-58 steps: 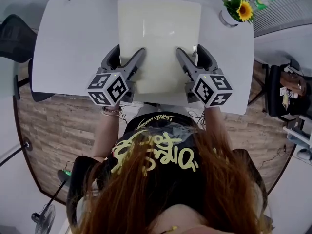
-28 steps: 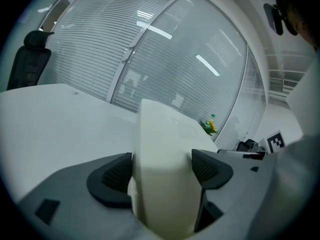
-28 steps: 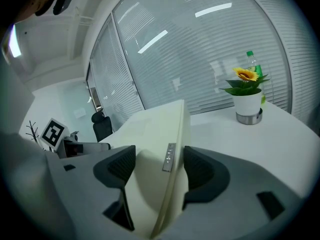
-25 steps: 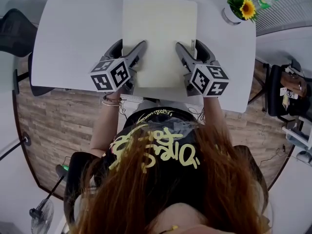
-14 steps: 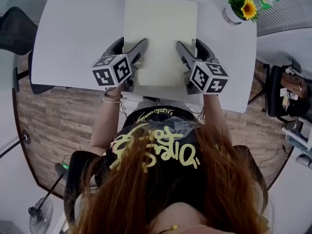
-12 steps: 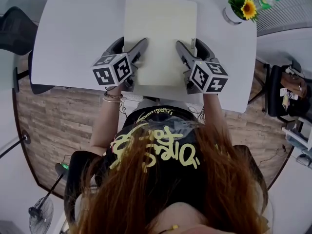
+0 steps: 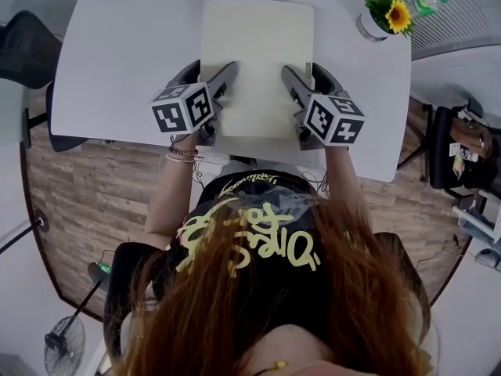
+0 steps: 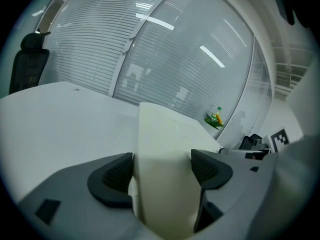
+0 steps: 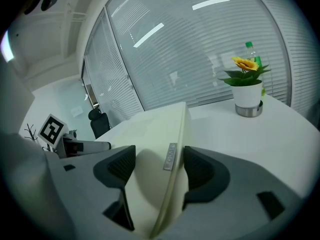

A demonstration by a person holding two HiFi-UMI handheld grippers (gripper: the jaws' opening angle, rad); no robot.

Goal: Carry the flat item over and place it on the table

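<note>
Head view: pad (image 7: 258, 61), sunflower (image 7: 398, 16) in pot (image 7: 365, 28)

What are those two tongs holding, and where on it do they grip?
Both hold one flat cream sheet: the left tongs pinch its left edge, the right tongs its right edge, both near the end closest to the person.
</note>
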